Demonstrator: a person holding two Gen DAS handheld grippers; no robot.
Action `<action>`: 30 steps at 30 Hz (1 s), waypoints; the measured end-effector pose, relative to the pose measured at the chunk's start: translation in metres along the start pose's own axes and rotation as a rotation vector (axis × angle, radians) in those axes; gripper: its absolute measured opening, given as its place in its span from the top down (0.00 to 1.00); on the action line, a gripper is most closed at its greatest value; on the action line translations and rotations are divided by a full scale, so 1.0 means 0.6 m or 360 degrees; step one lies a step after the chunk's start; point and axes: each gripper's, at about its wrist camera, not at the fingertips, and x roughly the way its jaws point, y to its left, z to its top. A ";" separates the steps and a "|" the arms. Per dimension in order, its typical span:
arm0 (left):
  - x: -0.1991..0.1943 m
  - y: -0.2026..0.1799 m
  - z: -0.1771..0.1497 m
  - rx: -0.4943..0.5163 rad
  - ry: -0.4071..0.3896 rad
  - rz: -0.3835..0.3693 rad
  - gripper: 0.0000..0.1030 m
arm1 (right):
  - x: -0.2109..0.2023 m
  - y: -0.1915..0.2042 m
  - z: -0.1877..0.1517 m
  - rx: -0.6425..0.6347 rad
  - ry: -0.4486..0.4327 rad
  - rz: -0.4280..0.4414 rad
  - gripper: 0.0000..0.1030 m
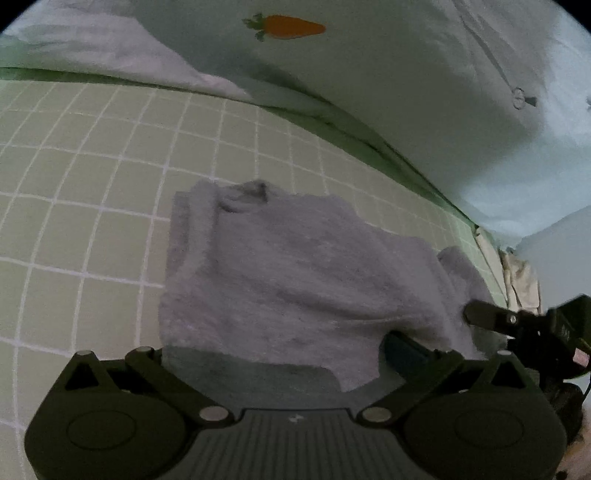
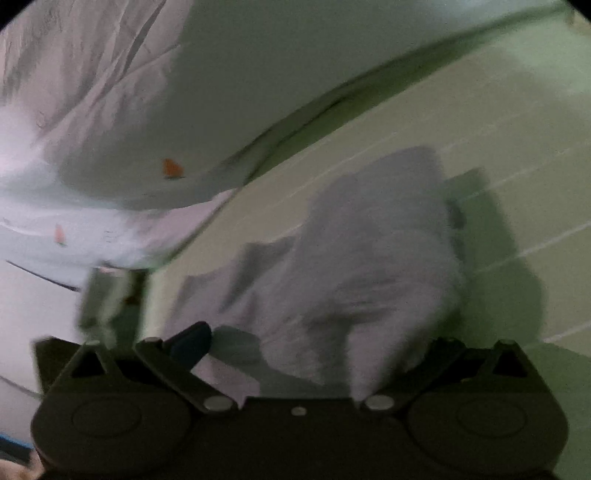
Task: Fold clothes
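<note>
A grey fleecy garment (image 1: 288,273) lies folded in a rough rectangle on the green checked mat (image 1: 92,166). My left gripper (image 1: 280,354) is at its near edge with the jaws spread wide and open. Its right finger (image 1: 406,347) shows beside the cloth, and the left finger is hidden. At the garment's right corner I see my right gripper (image 1: 491,317). The right wrist view is blurred: the garment (image 2: 369,258) lies bunched before my right gripper (image 2: 306,347), which is open. Its left finger (image 2: 192,339) is free of the cloth, while the fabric covers the right one.
White bedding with a carrot print (image 1: 291,26) and a zip pull (image 1: 519,98) rises behind the mat's dark far edge. A beige cloth (image 1: 521,280) hangs at the right. The mat stretches bare to the left of the garment.
</note>
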 end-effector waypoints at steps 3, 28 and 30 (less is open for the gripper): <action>-0.007 -0.015 -0.023 -0.0068 -0.0005 -0.0066 0.07 | 0.017 0.033 -0.025 -0.0083 0.0011 -0.0004 0.05; -0.262 -0.231 -0.346 0.0039 -0.0230 -0.0012 0.33 | -0.281 0.074 -0.303 0.0179 -0.0161 0.0271 0.54; -0.282 -0.240 -0.367 0.0003 -0.0252 0.0054 0.33 | -0.284 0.080 -0.313 0.0170 -0.0117 0.0323 0.54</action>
